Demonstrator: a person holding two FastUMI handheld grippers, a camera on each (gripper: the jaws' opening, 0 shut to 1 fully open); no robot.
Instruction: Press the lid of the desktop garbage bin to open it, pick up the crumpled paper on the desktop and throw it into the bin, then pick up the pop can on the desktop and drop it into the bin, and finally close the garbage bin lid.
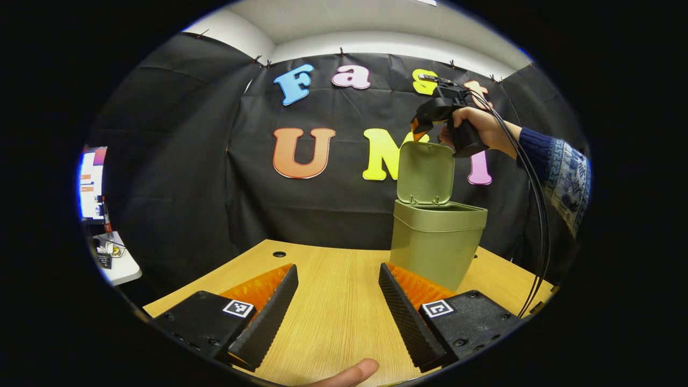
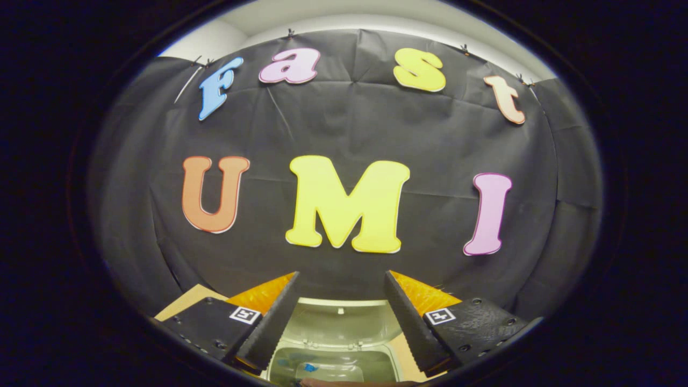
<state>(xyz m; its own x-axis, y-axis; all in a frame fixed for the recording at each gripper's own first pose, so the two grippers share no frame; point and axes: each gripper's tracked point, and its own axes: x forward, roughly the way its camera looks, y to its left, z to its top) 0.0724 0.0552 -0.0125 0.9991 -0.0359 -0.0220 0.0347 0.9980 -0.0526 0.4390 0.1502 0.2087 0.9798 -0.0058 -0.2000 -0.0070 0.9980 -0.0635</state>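
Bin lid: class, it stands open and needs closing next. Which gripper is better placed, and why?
Right. The right gripper hangs just above the raised lid of the bin. The left gripper sits low over the table, farther back.

Even overhead light, sharp focus centre-frame, soft shadow under the bin [image 1: 436,242] on the table [image 1: 333,301]; edges bow heavily (fisheye), screen [image 1: 91,183] glaring.

A fingertip [image 1: 349,372] poked in at the bottom of the left gripper view, and the rest of that hand was cut off. In the right gripper view, the bin [image 2: 333,365] was cut off at the bottom, and something blue [image 2: 309,368] lay inside it, too blurry to tell what. The screen [image 1: 91,185] was cut off too.
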